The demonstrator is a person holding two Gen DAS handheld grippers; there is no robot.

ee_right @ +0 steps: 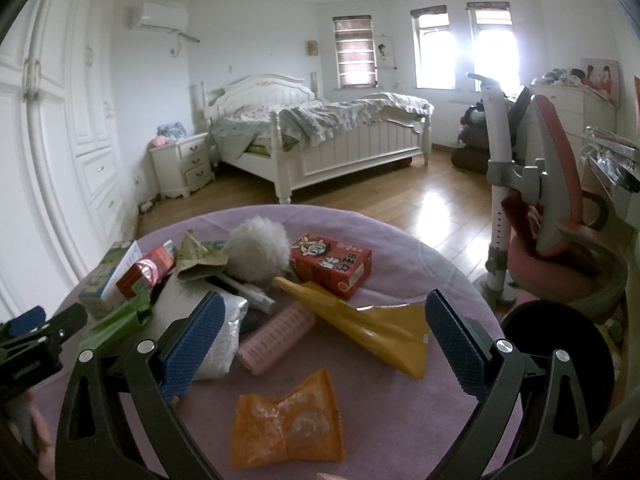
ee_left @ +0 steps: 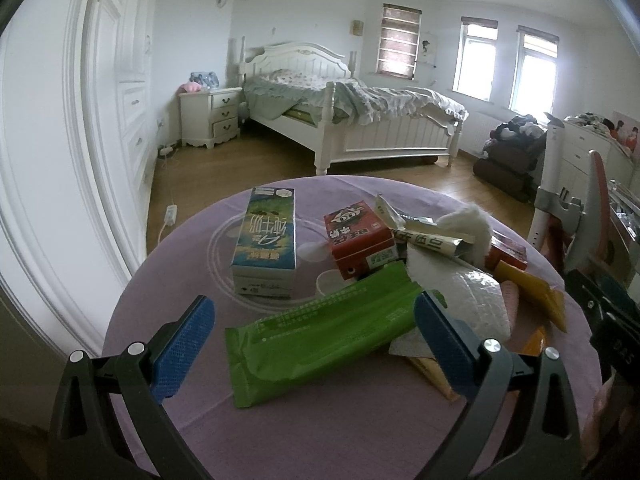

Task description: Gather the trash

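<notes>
The green wrapper (ee_left: 324,336) lies crosswise between the left gripper's (ee_left: 316,344) spread jaws, just in front of the milk carton (ee_left: 266,240); contact seems absent. The right gripper (ee_right: 326,344) also gapes, empty.

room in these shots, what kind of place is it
A bedroom in a home, most likely: an unmade white bed, a nightstand beside it, and tall white wardrobes along the wall. The trash lies on a purple-covered table.

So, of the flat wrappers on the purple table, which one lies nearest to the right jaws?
The crumpled orange wrapper, lying low between the open right jaws. The yellow wrapper is farther back, and the green wrapper lies over by the left jaws.
</notes>
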